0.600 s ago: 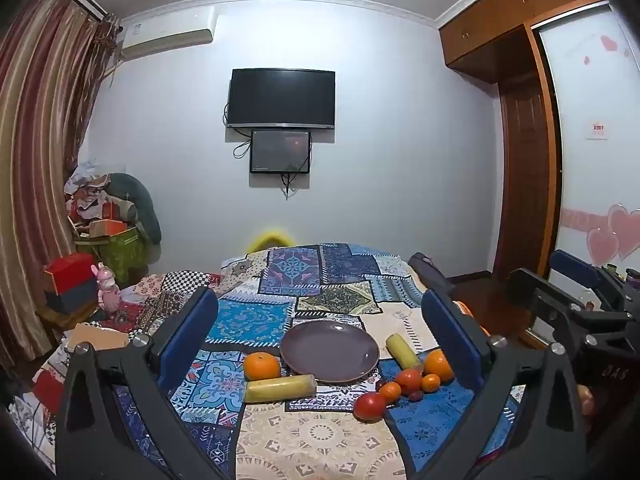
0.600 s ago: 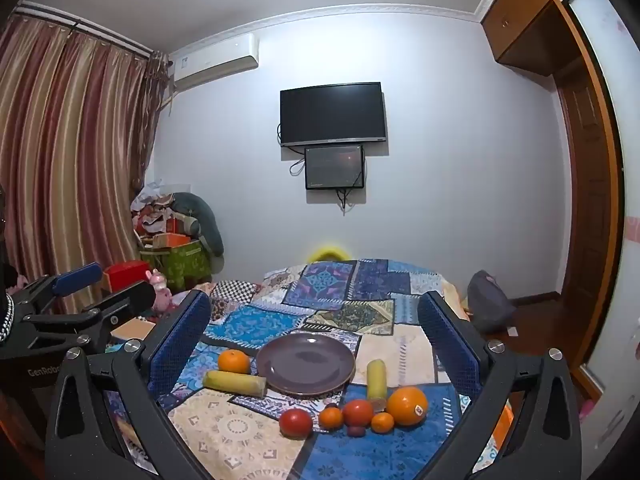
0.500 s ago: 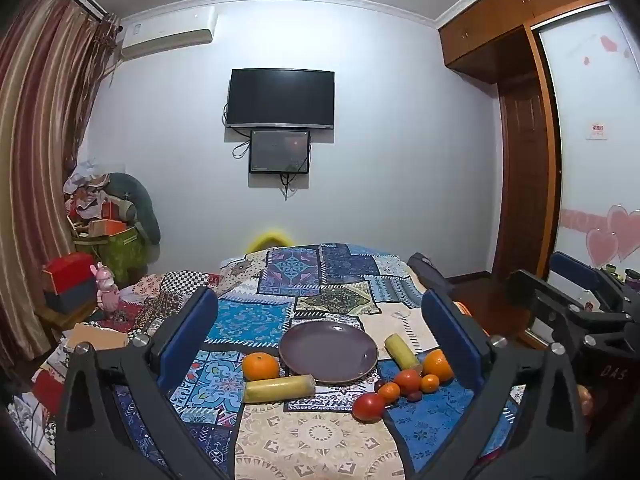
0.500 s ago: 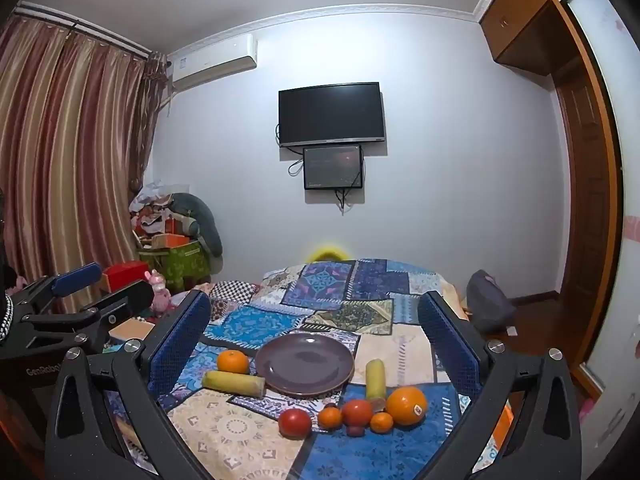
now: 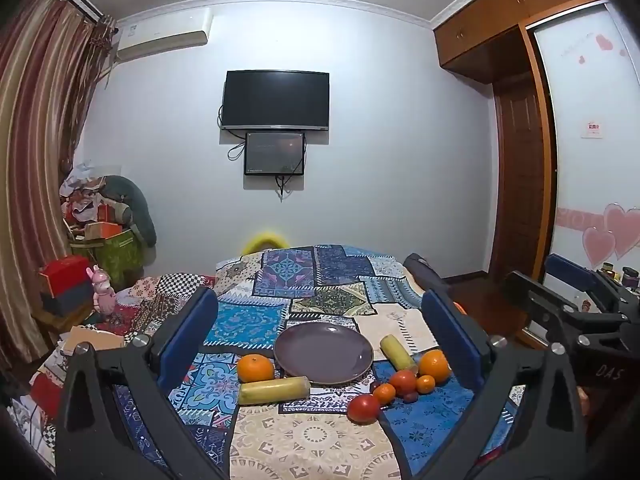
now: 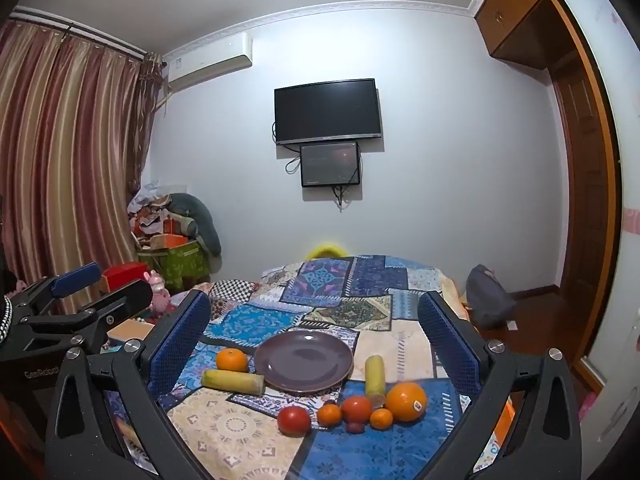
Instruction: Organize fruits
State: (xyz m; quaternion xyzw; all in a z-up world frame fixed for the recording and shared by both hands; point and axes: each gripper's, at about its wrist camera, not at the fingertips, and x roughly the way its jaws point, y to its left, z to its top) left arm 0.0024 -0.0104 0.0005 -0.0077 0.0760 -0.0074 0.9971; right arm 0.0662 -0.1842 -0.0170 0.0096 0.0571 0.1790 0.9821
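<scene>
Nearest to me, both tools hover above the near end of the bed. The left gripper (image 5: 320, 340) has its blue pads spread wide with nothing between them, and the right gripper (image 6: 314, 338) stands just as wide and holds nothing.

Past them, on the patchwork quilt (image 6: 240, 424), the fruit lies around an empty purple plate (image 6: 304, 360). Taking the plate as the clock's centre, a red tomato (image 6: 294, 420) sits at about 6 o'clock, nearest me. Just right of it cluster a small orange (image 6: 329, 414), a second tomato (image 6: 357, 408) and another small orange (image 6: 381, 418), with a tiny dark fruit (image 6: 354, 427) touching the front of them. The large orange (image 6: 406, 402), bearing a sticker, is at 4 o'clock.

One yellow-green cylinder (image 6: 234, 381) lies at 8 o'clock, its long axis running left to right along the plate's near-left rim. The other cylinder (image 6: 375, 378), at 3 o'clock, lies with its long axis pointing away from me toward the far wall. A mandarin (image 6: 232, 360) rests at 9 o'clock, just behind the first cylinder.

Far back, a dark television (image 6: 327, 111) hangs on the wall.
</scene>
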